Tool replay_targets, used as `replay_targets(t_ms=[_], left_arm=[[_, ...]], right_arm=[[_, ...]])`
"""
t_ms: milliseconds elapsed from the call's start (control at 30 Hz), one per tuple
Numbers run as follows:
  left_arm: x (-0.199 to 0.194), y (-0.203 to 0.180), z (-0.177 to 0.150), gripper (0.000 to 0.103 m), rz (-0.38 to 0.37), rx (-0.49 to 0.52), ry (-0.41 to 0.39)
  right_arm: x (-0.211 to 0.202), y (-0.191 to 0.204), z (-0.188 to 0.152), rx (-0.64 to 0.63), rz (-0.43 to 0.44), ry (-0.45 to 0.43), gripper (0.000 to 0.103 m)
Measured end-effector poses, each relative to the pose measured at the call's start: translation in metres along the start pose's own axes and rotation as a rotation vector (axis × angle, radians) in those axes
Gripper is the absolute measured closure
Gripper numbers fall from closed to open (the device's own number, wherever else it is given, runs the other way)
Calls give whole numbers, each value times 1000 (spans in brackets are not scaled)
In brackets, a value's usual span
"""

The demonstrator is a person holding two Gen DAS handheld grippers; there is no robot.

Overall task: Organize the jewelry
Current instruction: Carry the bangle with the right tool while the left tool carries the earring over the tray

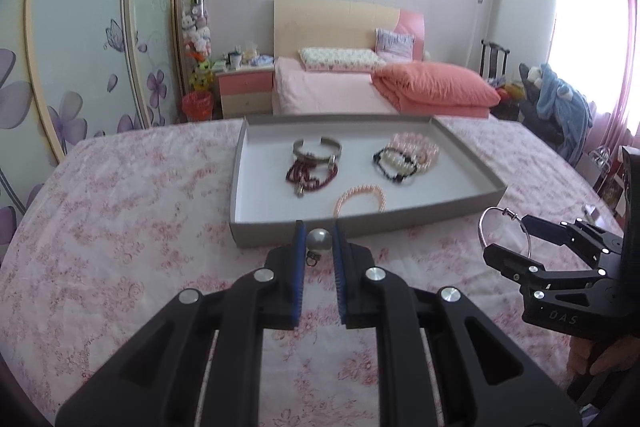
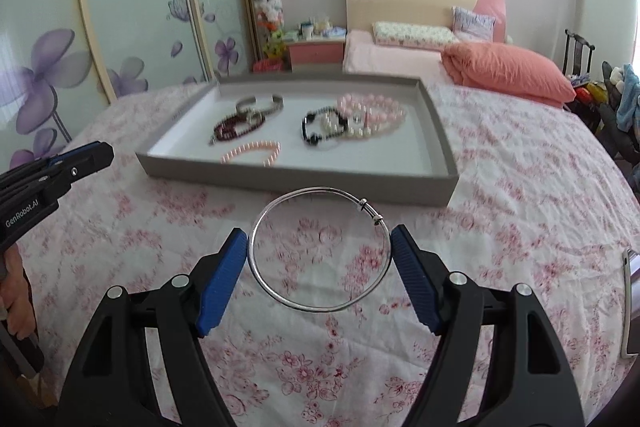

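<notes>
Left tool (image 1: 318, 241) is pinching a grey pearl bead (image 1: 319, 239); right tool (image 2: 319, 247) is clamping a thin silver bangle (image 2: 320, 249), both near the grey cardboard tray (image 2: 438, 143) holding bracelets on the floral bed (image 2: 520, 187).

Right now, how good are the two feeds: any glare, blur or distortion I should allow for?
Left wrist view: the window at right is blown out, the tray edges bow from fisheye, and the silver ball between the left gripper pads looks sharp. Right wrist view: even light, the silver bangle in the right gripper is crisp, and the jewelry in the tray looks slightly soft.
</notes>
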State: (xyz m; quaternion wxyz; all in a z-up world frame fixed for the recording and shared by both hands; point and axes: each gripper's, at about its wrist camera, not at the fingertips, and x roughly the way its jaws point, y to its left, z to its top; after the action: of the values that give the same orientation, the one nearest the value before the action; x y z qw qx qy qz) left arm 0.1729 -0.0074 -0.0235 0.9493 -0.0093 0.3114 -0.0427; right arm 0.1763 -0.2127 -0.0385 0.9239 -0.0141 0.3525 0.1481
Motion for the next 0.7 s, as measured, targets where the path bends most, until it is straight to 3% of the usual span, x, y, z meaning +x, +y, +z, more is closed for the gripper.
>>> replay_targets(t_ms=[467, 700], left_arm=[[-26, -9, 19, 89, 10, -12, -122], [-23, -12, 33, 89, 18, -9, -151]], right_arm=[[-47, 10, 33, -39, -33, -265, 29], [-56, 13, 49, -59, -56, -340, 29]])
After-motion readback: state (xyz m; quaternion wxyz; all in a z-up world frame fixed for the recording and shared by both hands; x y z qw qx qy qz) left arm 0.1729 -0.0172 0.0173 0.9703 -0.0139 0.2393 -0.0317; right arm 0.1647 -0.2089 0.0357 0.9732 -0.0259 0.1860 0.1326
